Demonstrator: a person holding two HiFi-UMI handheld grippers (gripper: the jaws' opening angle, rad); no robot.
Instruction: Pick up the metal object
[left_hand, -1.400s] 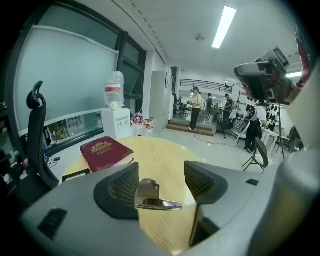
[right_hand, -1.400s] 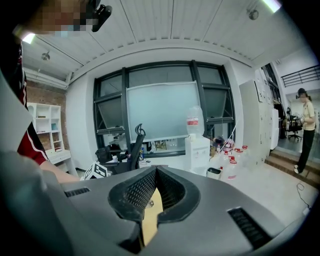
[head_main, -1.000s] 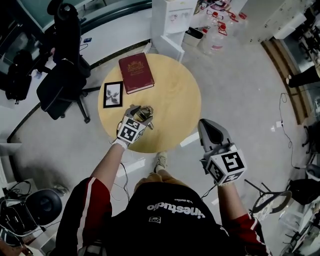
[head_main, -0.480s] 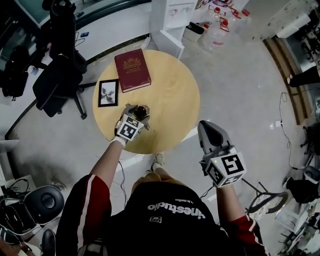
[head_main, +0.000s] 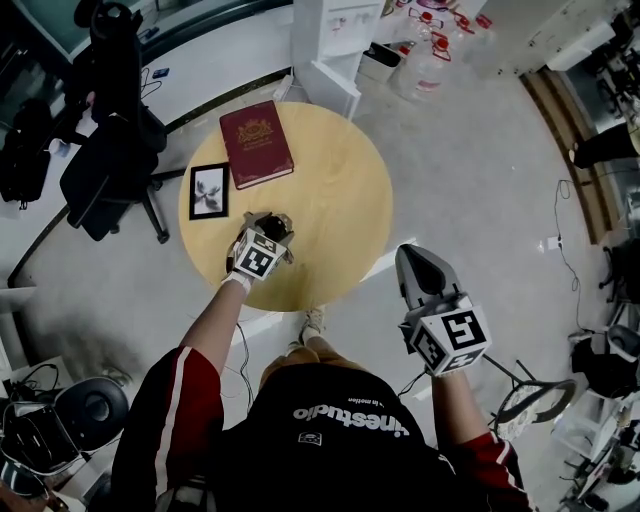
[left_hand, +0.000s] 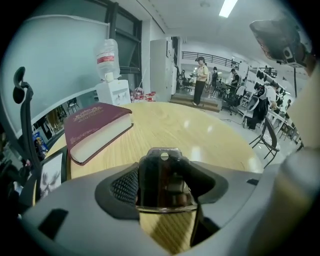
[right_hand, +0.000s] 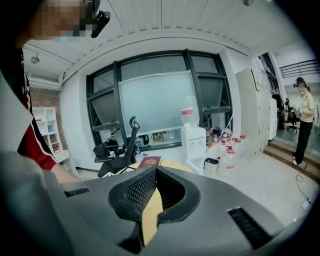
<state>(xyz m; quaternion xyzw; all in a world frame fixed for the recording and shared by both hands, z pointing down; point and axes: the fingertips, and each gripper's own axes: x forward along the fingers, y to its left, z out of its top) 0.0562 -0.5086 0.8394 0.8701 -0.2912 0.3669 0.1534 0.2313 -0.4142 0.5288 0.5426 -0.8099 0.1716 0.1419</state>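
Note:
A shiny, dark-reflecting metal object (left_hand: 164, 181) sits clamped between the jaws of my left gripper (left_hand: 165, 175), and wood shows under its lower edge. From the head view, the left gripper (head_main: 273, 224) hovers over the near-left part of the round wooden table (head_main: 340, 200), with the metal object (head_main: 281, 219) at its tip. My right gripper (head_main: 406, 253) hangs off the table's near-right edge, over the floor. Its jaws are shut on nothing (right_hand: 154, 194).
A dark red book (head_main: 257, 143) lies at the table's far left, and a black picture frame (head_main: 208, 191) lies beside it. A black office chair (head_main: 110, 150) stands left of the table. A white water dispenser (head_main: 330, 40) and bottles (head_main: 430, 55) stand beyond it.
The left gripper has stayed shut on the metal object and shifted only slightly over the table. The right gripper has barely moved. The head camera has drifted.

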